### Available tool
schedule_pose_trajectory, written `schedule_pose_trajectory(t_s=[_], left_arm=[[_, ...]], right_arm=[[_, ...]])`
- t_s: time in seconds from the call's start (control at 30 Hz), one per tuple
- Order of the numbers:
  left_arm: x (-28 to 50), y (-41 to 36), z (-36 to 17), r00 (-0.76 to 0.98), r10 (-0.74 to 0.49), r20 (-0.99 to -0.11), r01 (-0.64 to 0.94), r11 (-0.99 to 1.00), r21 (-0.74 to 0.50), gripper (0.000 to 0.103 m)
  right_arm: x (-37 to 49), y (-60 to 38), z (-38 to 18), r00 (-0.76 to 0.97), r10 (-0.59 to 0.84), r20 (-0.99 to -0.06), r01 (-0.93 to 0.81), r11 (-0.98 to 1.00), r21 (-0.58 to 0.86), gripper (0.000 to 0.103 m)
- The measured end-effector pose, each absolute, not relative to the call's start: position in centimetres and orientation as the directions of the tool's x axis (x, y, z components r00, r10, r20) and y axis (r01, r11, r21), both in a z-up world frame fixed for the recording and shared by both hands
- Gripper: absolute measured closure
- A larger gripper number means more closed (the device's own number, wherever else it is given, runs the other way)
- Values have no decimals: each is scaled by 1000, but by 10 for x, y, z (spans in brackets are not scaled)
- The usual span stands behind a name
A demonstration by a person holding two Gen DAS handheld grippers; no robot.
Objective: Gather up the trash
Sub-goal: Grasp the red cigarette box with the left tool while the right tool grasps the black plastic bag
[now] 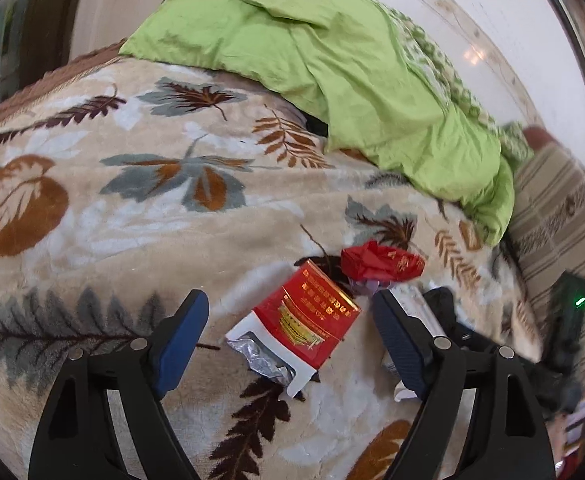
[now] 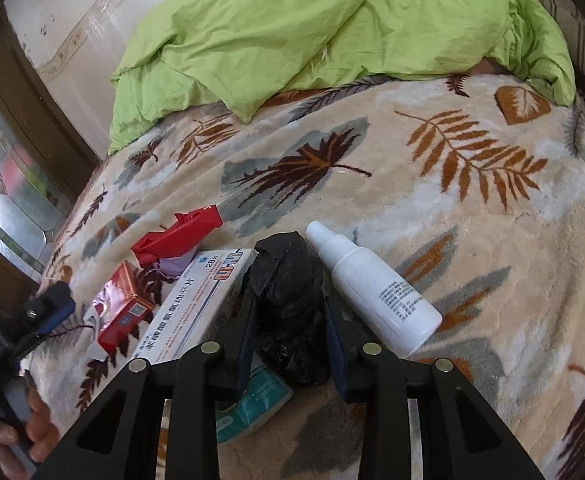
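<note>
In the left wrist view an opened red cigarette pack (image 1: 308,320) with foil showing lies on the leaf-patterned blanket (image 1: 132,220). My left gripper (image 1: 289,300) stands open around it, its blue pads well clear on both sides. A crumpled red wrapper (image 1: 380,262) lies just beyond. In the right wrist view my right gripper (image 2: 289,302) is shut on a crumpled black plastic bag (image 2: 288,280), which fills the gap between the pads. A white spray bottle (image 2: 372,292) lies to its right and a white medicine box (image 2: 200,308) to its left.
A teal tissue packet (image 2: 256,404) lies under my right gripper's left finger. A rumpled green quilt (image 1: 332,60) covers the far end of the bed. A striped sleeve (image 1: 552,216) is at the right. A window and wall stand to the left of the bed (image 2: 8,184).
</note>
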State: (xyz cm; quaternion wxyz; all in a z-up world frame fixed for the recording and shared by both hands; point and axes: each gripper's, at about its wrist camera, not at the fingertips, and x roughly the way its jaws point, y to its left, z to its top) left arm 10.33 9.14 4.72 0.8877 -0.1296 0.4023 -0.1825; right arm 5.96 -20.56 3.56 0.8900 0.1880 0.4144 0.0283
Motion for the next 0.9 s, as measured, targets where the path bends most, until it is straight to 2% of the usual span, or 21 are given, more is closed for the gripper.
schedule_pose_trajectory(t_s=[0.27, 0.5, 0.6, 0.7, 0.83, 0.87, 0.9], left_arm=[[107, 59, 32, 591, -345, -729, 268, 937, -226, 19], [90, 34, 33, 561, -329, -760, 370, 920, -126, 20], [88, 28, 36, 565, -326, -758, 374, 920, -117, 20], [91, 22, 36, 624, -245, -742, 339, 940, -26, 19], [99, 19, 24, 606, -216, -766, 330, 944, -6, 20], [101, 18, 22, 598, -214, -772, 328, 944, -7, 25], [101, 19, 20, 596, -212, -775, 326, 945, -8, 35]], right_arm=[[33, -216, 62, 725, 208, -657, 117, 902, 415, 70], [27, -219, 66, 736, 207, -644, 124, 895, 429, 70], [26, -218, 67, 741, 206, -639, 126, 893, 433, 70], [26, -216, 68, 743, 204, -638, 124, 894, 430, 70], [28, -215, 65, 737, 206, -644, 122, 896, 426, 70], [28, -215, 64, 736, 203, -645, 125, 896, 425, 70], [28, -216, 64, 736, 203, -646, 128, 895, 427, 70]])
